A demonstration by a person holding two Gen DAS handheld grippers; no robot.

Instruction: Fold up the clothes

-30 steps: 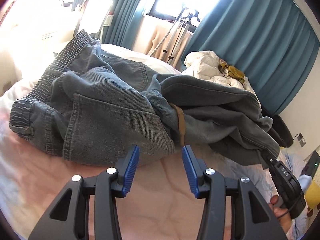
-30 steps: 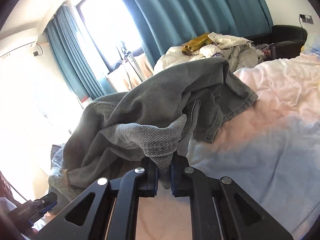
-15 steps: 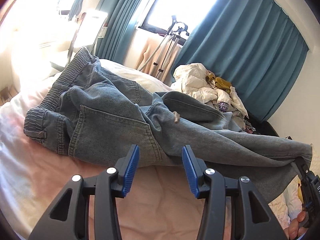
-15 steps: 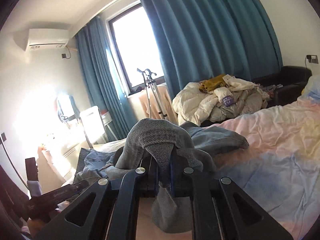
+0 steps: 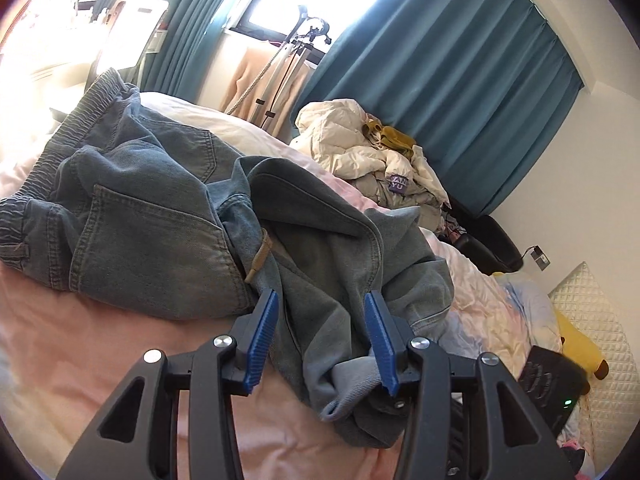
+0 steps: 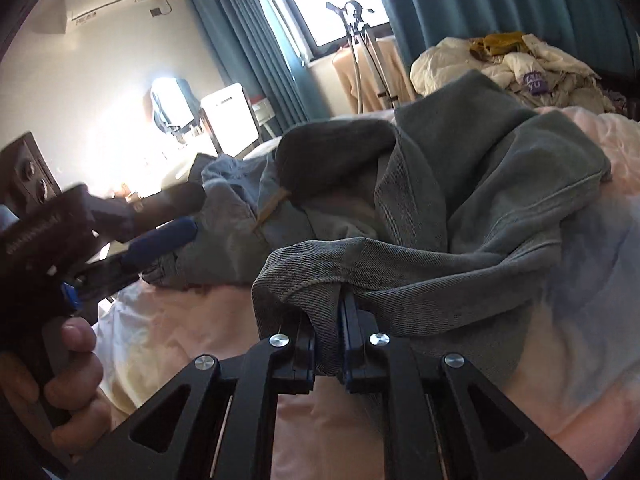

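Note:
A pair of faded blue jeans (image 5: 152,216) lies crumpled on the pink bed sheet (image 5: 100,344), elastic waistband at the far left, legs bunched toward me. My left gripper (image 5: 322,336) is open with its blue pads on either side of a fold of the leg cloth, not closed on it. In the right wrist view my right gripper (image 6: 328,334) is shut on the hem of a jeans leg (image 6: 400,264), which drapes over its fingers. The left gripper (image 6: 160,240) also shows at the left of that view, beside the jeans.
A heap of white and yellow clothes (image 5: 372,160) lies at the bed's far side by teal curtains (image 5: 440,72). A metal stand (image 5: 288,64) is by the window. A black device (image 5: 552,384) and a yellow object (image 5: 580,344) lie at the right near a quilted headboard (image 5: 596,320).
My right gripper has carried the leg hem back over toward the left gripper, so the stretched-out leg is now bunched. My left gripper has moved forward over the cloth, still open.

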